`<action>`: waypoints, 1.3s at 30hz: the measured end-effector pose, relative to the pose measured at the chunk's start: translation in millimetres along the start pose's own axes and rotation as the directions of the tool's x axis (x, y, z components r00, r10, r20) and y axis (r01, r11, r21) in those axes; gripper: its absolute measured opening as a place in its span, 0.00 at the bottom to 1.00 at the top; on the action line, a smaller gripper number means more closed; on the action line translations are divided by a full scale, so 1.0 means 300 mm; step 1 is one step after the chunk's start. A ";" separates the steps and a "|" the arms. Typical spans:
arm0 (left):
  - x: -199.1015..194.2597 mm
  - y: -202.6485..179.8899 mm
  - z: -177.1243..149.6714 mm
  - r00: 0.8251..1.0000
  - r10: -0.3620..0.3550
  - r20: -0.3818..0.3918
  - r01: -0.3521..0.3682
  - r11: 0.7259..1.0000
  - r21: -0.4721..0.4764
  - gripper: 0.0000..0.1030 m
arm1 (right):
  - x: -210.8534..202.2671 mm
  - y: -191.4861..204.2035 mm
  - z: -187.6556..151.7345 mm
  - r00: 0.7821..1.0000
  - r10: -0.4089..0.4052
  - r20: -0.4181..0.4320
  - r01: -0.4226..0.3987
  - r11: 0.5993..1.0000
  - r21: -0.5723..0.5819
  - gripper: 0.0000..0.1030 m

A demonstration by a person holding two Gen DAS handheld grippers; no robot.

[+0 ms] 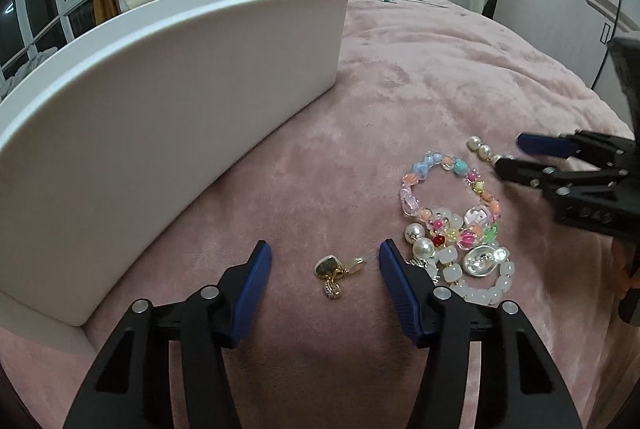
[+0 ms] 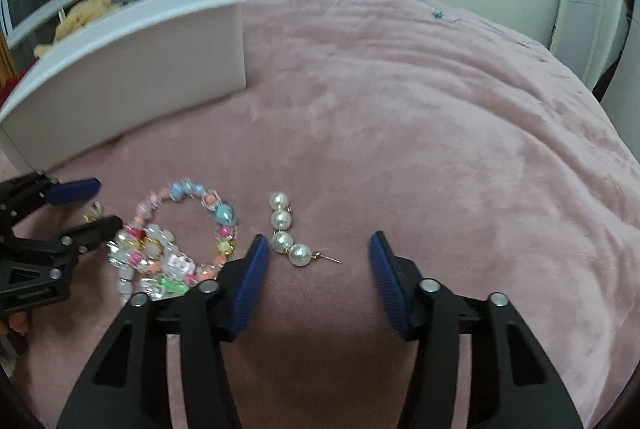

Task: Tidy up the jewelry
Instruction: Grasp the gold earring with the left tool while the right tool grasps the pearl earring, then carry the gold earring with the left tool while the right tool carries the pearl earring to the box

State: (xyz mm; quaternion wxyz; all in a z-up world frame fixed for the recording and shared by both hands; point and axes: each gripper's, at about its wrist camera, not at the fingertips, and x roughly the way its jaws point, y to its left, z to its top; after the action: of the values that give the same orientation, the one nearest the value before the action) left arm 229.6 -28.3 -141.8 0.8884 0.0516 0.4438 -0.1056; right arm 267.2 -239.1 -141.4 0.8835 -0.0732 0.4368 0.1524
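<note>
Both wrist views look forward, low and close over the pink bed (image 1: 440, 77). They share the colourful bead bracelet (image 1: 448, 189) and white box (image 2: 140, 69).

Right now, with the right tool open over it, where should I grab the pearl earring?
Probably pinch the pearl earring across its lower two pearls, coming straight down with the right tool. It lies flat as a straight strand on the blanket, apart from the bead bracelet; the thin post at its end looks too fine to hold.

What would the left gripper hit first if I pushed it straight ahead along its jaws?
Most likely the gold earring, which lies on the pink blanket between the open jaws of the left gripper. Beyond it is bare blanket, then the white box; depth is uncertain.
</note>
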 end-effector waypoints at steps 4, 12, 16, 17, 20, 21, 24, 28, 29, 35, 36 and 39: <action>0.000 -0.008 0.003 1.000 0.010 -0.004 -0.010 1.000 0.005 0.58 | 0.013 0.011 0.004 1.000 0.000 -0.001 0.000 1.000 -0.007 0.37; 0.001 -0.021 0.000 0.999 0.034 -0.004 -0.034 0.999 0.003 0.45 | 0.011 0.045 0.002 0.999 0.037 0.004 -0.036 0.999 -0.036 0.12; -0.003 -0.024 0.005 1.000 0.027 -0.004 -0.027 1.000 0.002 0.26 | -0.003 0.068 0.001 0.999 0.047 0.016 -0.046 0.997 -0.060 0.12; -0.004 -0.024 0.006 1.000 0.025 -0.005 -0.025 1.000 0.002 0.24 | -0.007 0.073 0.000 0.998 0.051 0.020 -0.050 0.997 -0.063 0.12; -0.014 -0.022 0.012 1.000 0.025 -0.015 -0.025 1.000 -0.009 0.17 | -0.029 0.087 0.001 0.998 0.055 0.030 -0.053 0.996 -0.067 0.12; -0.021 -0.022 0.014 1.000 0.025 -0.015 -0.026 0.999 -0.019 0.17 | -0.040 0.089 0.003 0.998 0.057 0.036 -0.054 0.996 -0.066 0.12; -0.049 -0.029 0.015 0.999 0.033 -0.005 -0.033 0.999 -0.025 0.17 | -0.075 0.094 0.009 0.997 0.056 0.057 -0.053 0.997 -0.064 0.12; -0.084 -0.045 0.013 0.999 0.044 0.012 -0.044 0.999 -0.009 0.16 | -0.116 0.100 0.013 0.995 0.054 0.082 -0.048 0.997 -0.064 0.12; -0.093 -0.047 0.011 0.999 0.044 0.016 -0.044 0.999 -0.009 0.16 | -0.127 0.100 0.014 0.995 0.056 0.086 -0.051 0.997 -0.062 0.12; -0.147 -0.052 0.006 0.998 0.045 0.036 -0.045 0.999 -0.003 0.16 | -0.179 0.097 0.012 0.993 0.054 0.109 -0.049 0.998 -0.046 0.12; -0.155 -0.052 0.008 0.998 0.045 0.040 -0.045 0.999 -0.002 0.16 | -0.189 0.098 0.013 0.992 0.053 0.114 -0.049 0.998 -0.045 0.12; -0.177 -0.045 0.007 0.998 0.038 0.051 -0.037 0.999 -0.010 0.16 | -0.206 0.098 0.010 0.991 0.065 0.120 -0.061 0.997 -0.035 0.12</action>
State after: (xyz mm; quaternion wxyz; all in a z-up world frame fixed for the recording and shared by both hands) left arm 197.1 -34.2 -97.9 0.9014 0.0533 0.4205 -0.0882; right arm 224.4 -223.4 -90.3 0.9017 -0.0638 0.3823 0.1913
